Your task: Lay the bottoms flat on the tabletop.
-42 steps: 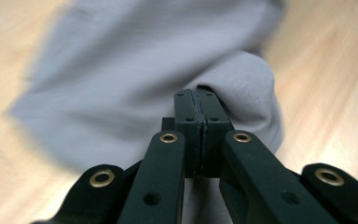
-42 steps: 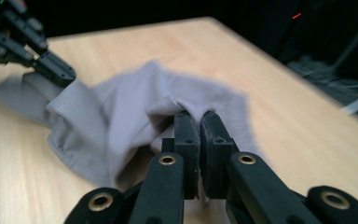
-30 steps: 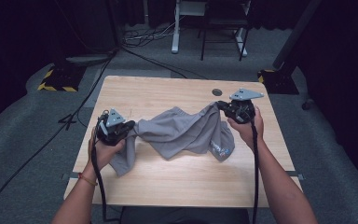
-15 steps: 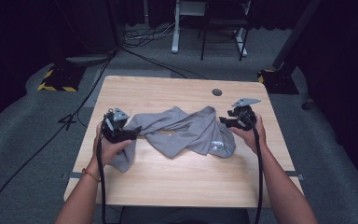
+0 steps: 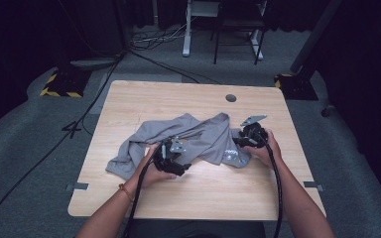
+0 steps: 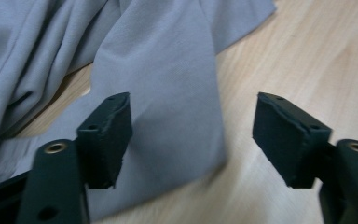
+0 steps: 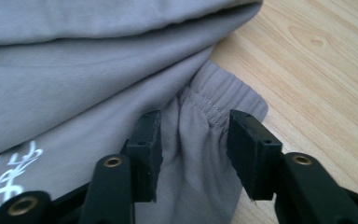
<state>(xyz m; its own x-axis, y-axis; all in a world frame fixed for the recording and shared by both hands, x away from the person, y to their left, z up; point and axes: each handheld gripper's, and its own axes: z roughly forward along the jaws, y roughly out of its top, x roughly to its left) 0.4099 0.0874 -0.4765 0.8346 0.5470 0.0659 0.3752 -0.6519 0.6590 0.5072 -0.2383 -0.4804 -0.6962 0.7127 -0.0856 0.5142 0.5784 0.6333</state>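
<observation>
Soft grey garment point(image 5: 193, 136) lies crumpled on pale wood-grain table point(image 5: 129, 99). The left gripper point(image 6: 193, 135) has just been closing yet gapes wide over a smooth fold; the right gripper point(image 7: 193, 151) has been narrowing, its jaws straddling the ribbed hem point(image 7: 219, 95) without pinching it.

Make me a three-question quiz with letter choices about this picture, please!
1. Where does the grey garment lie?
A. on the wooden table
B. on the floor
C. on a chair

2. What colour is the print on the cloth, seen in the right gripper view?
A. green
B. white
C. black

3. How do the left tongs stand?
A. clamped on cloth
B. open, a fold between them
C. shut on nothing

Answers:
1. A: the cloth spreads across the tabletop.
2. B: white marks show near the right tongs.
3. B: the pads stand wide apart, pressing nothing.
</observation>
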